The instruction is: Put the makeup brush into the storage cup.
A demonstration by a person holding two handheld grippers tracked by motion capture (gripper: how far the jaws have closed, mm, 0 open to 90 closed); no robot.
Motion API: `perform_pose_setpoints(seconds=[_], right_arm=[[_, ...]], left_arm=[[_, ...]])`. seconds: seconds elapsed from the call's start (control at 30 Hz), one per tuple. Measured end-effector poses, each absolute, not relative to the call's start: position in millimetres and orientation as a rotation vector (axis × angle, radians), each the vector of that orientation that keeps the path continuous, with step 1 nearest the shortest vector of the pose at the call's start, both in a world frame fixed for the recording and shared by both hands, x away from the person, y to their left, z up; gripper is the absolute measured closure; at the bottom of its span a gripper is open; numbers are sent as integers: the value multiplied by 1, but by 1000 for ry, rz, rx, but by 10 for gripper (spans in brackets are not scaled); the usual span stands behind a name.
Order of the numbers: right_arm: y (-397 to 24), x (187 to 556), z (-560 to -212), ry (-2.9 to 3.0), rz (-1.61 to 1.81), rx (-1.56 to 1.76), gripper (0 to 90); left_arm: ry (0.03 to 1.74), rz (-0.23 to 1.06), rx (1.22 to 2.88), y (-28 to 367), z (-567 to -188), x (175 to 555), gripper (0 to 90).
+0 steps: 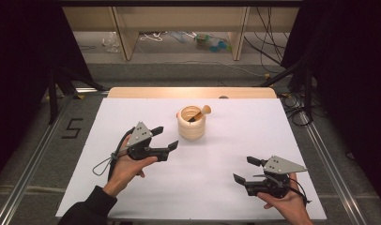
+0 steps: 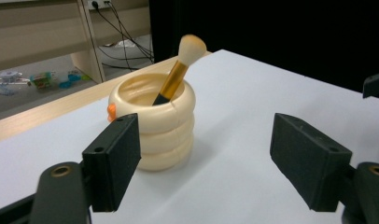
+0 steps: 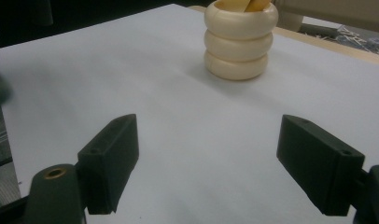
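The left gripper (image 1: 164, 138) is held in the person's left hand (image 1: 127, 165) just short of the cup (image 1: 191, 123), on its near left side. Its jaws stand wide apart with nothing between them, and they point toward the cup without touching it. In the left gripper view the cup (image 2: 153, 123) stands just past the left jaw, close ahead, with open sheet between it and the right jaw.

The right gripper (image 1: 247, 169) sits in the right hand (image 1: 287, 202), well apart from the cup, toward the near right corner of the sheet (image 1: 226, 154). Its jaws are also spread wide and hold nothing. In the right gripper view the cup (image 3: 240, 43) stands far ahead, above the gap between the jaws, with bare sheet (image 3: 178, 121) in between.

The cup is cream-coloured, shaped like three stacked rings, and stands upright on the white sheet toward its far edge, near the middle of its width. A small orange spot shows on its side in the left gripper view. A brush (image 2: 180, 70) leans inside the cup, its gold handle rising over the rim and its pale bristle head (image 2: 192, 46) tilted up and out. In the high view the brush (image 1: 200, 112) leans toward the cup's far right.

Beyond the cup, the wooden table edge (image 1: 191, 92) shows past the sheet.
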State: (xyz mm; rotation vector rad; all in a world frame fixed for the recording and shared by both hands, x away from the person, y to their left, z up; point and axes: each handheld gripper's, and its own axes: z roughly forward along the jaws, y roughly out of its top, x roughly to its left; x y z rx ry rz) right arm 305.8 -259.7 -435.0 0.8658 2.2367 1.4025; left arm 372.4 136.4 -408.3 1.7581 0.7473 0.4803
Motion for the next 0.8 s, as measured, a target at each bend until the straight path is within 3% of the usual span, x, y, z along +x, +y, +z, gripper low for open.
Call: perform_pose_setpoints(seconds=[0.8], right_arm=[[-258, 305, -436, 2233, 1424, 857, 220]], left_arm=[[777, 482, 1715, 181, -427, 350, 231]])
